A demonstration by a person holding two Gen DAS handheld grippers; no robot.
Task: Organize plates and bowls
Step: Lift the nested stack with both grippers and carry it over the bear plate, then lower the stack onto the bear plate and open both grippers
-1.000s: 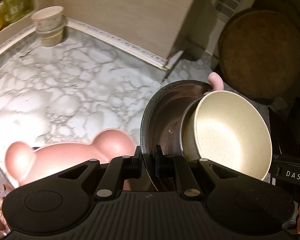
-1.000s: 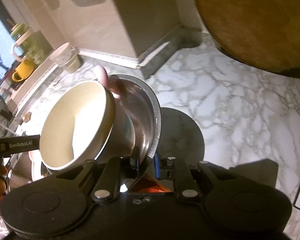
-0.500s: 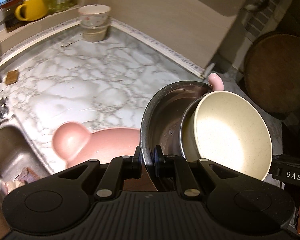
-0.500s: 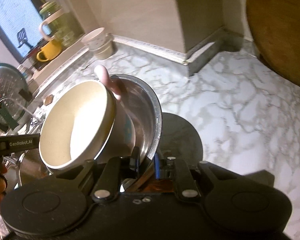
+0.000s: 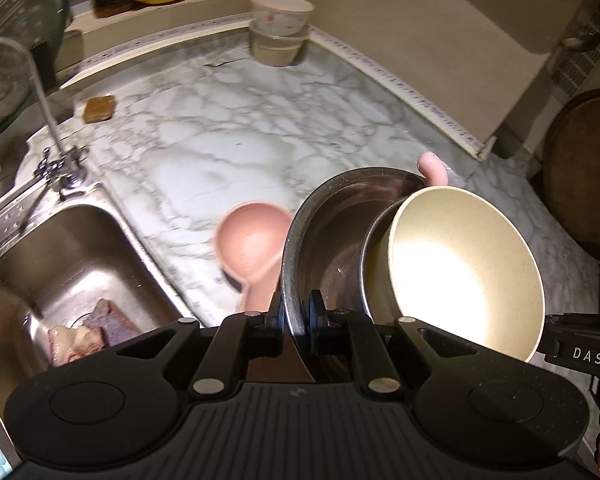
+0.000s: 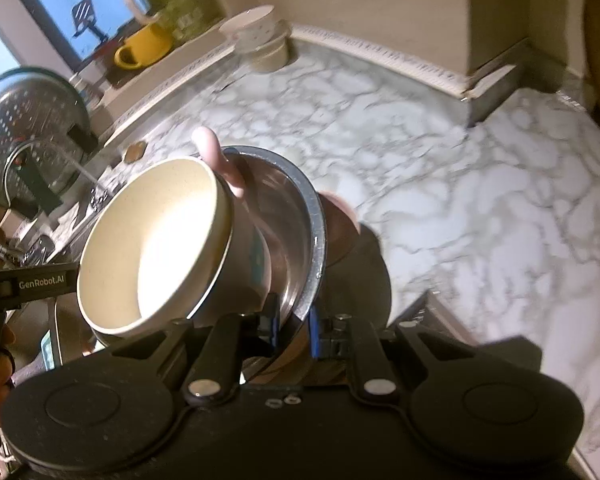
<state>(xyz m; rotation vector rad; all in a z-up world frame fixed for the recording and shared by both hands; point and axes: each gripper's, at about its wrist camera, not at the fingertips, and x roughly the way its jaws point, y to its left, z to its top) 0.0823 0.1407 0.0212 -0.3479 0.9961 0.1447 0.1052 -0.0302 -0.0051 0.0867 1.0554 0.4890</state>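
a: where's the stack?

b: held above the marble counter (image 5: 228, 136), near its sink-side edge. the left hand-held gripper (image 5: 296, 312) is clamped on the rim of the steel bowl (image 5: 332, 216); the right hand-held gripper (image 6: 294, 320) pinches the opposite rim.

a: and inside?

b: a cream speckled bowl (image 5: 460, 268), tilted, loose in the steel one. a pink bear-eared plate (image 5: 248, 240) sits underneath.

a: how will it handle?

b: i'd judge the steel thin, stiff and slick; the matte cream bowl may slide or chip. rim grips on both sides seem right, kept level.

a: where would it go?

b: perhaps beside the stacked bowls (image 5: 280, 28) in the counter's far corner.
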